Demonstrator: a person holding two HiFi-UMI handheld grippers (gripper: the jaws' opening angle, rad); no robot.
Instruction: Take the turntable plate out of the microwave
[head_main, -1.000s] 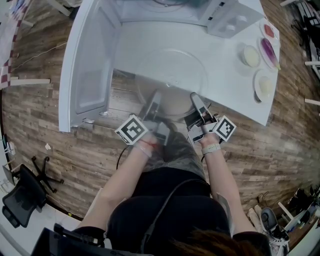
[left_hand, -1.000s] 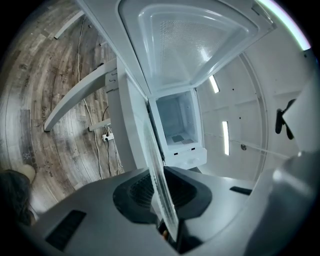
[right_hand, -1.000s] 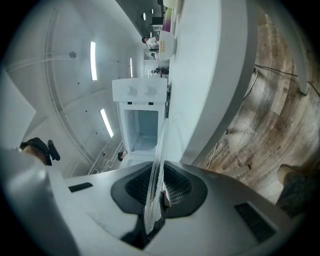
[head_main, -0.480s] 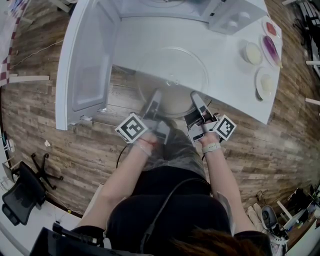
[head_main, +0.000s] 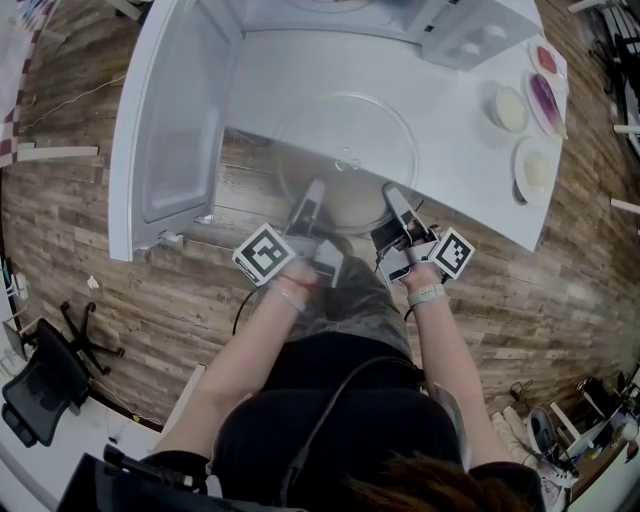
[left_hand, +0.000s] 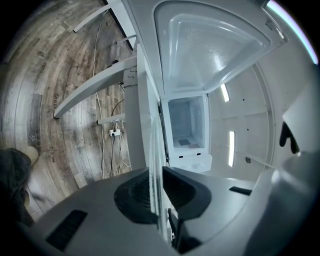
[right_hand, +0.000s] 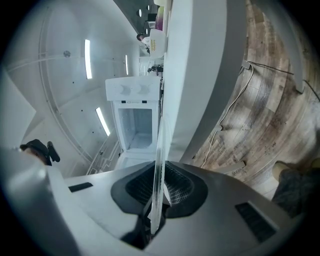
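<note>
**Table** (head_main: 470, 190): white; its near edge runs from 9 to 4 o'clock in the head view.

**Microwave** (head_main: 330, 12): set at 12 o'clock on the table. The cavity is seen bare in both gripper views.

**Door** (head_main: 170, 130): swung fully open, at 10 o'clock.

**Plate** (head_main: 345, 150): clear glass, already out of the cavity and held about level in front of the microwave. Its far half is over the table, its near rim past the table edge.

**Left gripper** (head_main: 312, 192): placed at 7 o'clock on the rim. Its jaws have just been closing, and the rim is pinched between the pads.

**Right gripper** (head_main: 392, 197): placed at 5 o'clock on the rim, clamped on the glass.

**Dishes** (head_main: 510, 108): three, at 2 o'clock, well apart from the plate.

**Progress**: removal is judged done. What is left is to set the plate down and let go.
</note>
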